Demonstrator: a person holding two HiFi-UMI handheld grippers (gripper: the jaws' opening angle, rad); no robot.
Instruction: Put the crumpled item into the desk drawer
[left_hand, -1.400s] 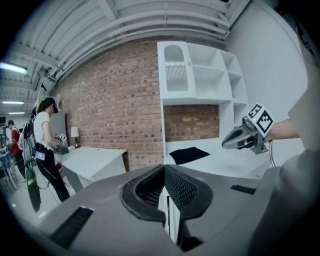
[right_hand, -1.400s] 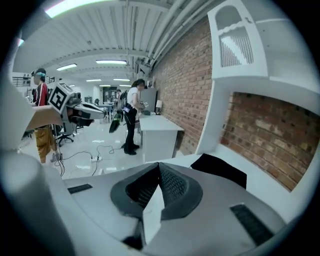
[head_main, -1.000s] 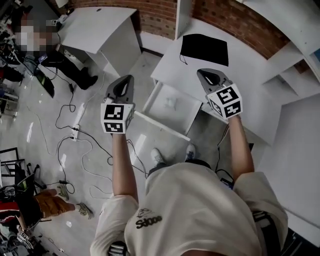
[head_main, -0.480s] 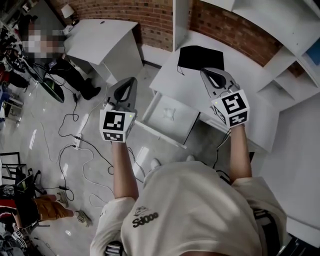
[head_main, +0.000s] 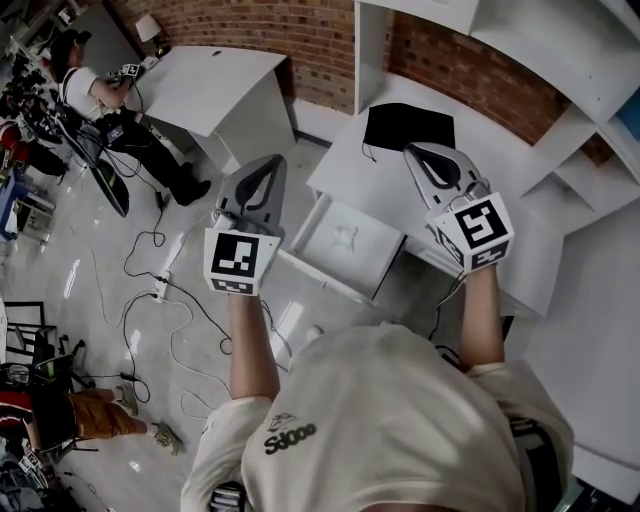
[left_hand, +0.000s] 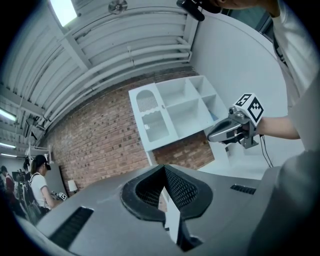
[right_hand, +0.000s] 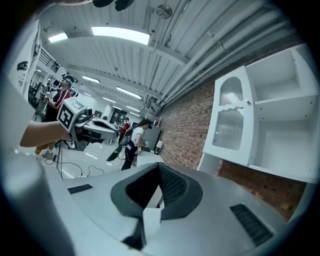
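A small white crumpled item (head_main: 346, 237) lies inside the open drawer (head_main: 325, 277) of the white desk (head_main: 345, 165). My left gripper (head_main: 270, 163) hangs in the air left of the drawer, over the floor, shut and holding nothing. My right gripper (head_main: 421, 152) is above the desk top right of the drawer, also shut and holding nothing. In the left gripper view the jaws (left_hand: 164, 168) meet at the tip and point towards the brick wall. The right gripper's jaws (right_hand: 160, 165) do the same. Neither gripper touches the item.
A black cloth (head_main: 408, 127) lies on the desk near the wall. White shelving (head_main: 560, 150) stands at the right. A second white desk (head_main: 215, 75) is at the back left, with a seated person (head_main: 85, 85) beside it. Cables (head_main: 150, 290) trail across the floor.
Both grippers have risen and moved a little away from the body, staying shut. The view has shifted: the feet under the drawer are no longer seen. The item stays in the drawer.
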